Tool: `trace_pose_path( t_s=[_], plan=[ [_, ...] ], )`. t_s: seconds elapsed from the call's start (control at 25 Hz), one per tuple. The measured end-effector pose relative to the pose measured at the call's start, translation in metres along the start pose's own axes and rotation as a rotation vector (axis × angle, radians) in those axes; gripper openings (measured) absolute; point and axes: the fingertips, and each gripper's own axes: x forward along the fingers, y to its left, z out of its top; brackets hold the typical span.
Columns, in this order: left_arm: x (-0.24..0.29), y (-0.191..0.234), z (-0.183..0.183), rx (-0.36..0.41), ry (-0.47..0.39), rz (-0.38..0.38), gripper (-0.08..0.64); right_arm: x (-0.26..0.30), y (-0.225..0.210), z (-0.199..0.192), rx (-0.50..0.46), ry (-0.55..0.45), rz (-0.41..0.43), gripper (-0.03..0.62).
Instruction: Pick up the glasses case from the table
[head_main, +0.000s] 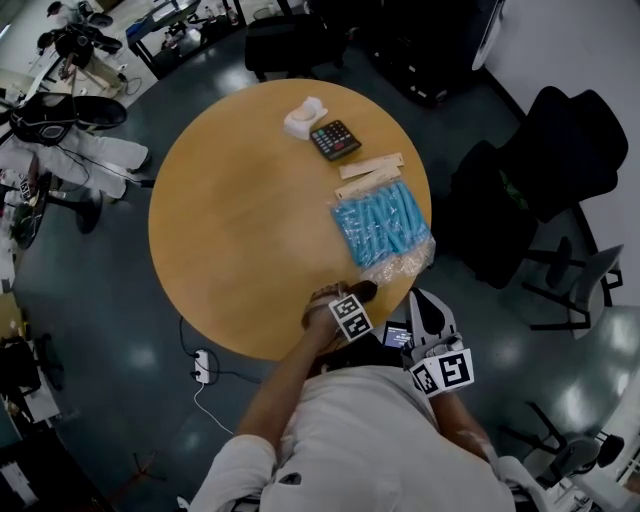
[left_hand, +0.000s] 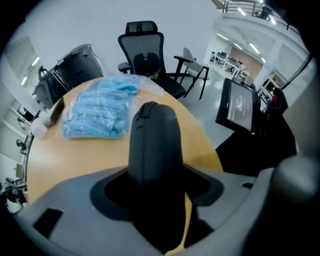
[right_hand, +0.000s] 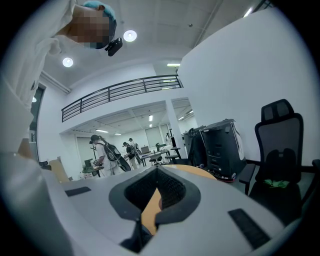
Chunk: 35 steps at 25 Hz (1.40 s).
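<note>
The glasses case (left_hand: 152, 145) is a dark, rounded case that lies on the round wooden table (left_hand: 75, 155) near its front edge. My left gripper (left_hand: 157, 187) points steeply down over it, jaws on either side. A sliver of table shows between the case and the right jaw, so the jaws are open around it. In the head view the case (head_main: 357, 292) shows as a dark end just beyond the left gripper (head_main: 340, 303). My right gripper (head_main: 430, 315) hangs off the table's edge to the right. Its jaws (right_hand: 155, 192) stand close together with nothing between them.
A clear bag of blue items (head_main: 380, 225) lies just beyond the case. Farther back are wooden strips (head_main: 370, 173), a calculator (head_main: 335, 139) and a white holder (head_main: 304, 118). Black office chairs (head_main: 540, 170) stand to the table's right. A power strip (head_main: 201, 366) lies on the floor.
</note>
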Motion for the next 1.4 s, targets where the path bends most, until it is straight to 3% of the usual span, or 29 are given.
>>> trace_pose_path(
  t_s=[0.12,0.28,0.4,0.52,0.64,0.8,1.0,1.4],
  plan=[
    [-0.038,0.020,0.001,-0.107,-0.156,0.084,0.295,0.006,0.002,0.004,-0.011,-0.011,0.018,0.015],
    [-0.163,0.058,0.009,-0.336,-0.603,0.310,0.293,0.013,0.014,0.020,-0.052,-0.036,0.053,0.015],
    [-0.284,0.073,0.008,-0.446,-0.935,0.498,0.293,0.020,0.029,0.035,-0.084,-0.065,0.094,0.015],
    [-0.368,0.073,0.000,-0.551,-1.116,0.599,0.293,0.027,0.048,0.050,-0.092,-0.100,0.130,0.015],
    [-0.392,0.070,-0.015,-0.640,-1.160,0.667,0.293,0.028,0.066,0.053,-0.098,-0.115,0.154,0.015],
    [-0.404,0.064,-0.020,-0.665,-1.184,0.735,0.293,0.029,0.088,0.050,-0.115,-0.107,0.195,0.015],
    [-0.402,0.060,-0.015,-0.659,-1.187,0.704,0.293,0.028,0.102,0.044,-0.161,-0.081,0.231,0.015],
    [-0.398,0.062,-0.013,-0.686,-1.200,0.655,0.293,0.029,0.102,0.047,-0.178,-0.087,0.214,0.015]
  ],
)
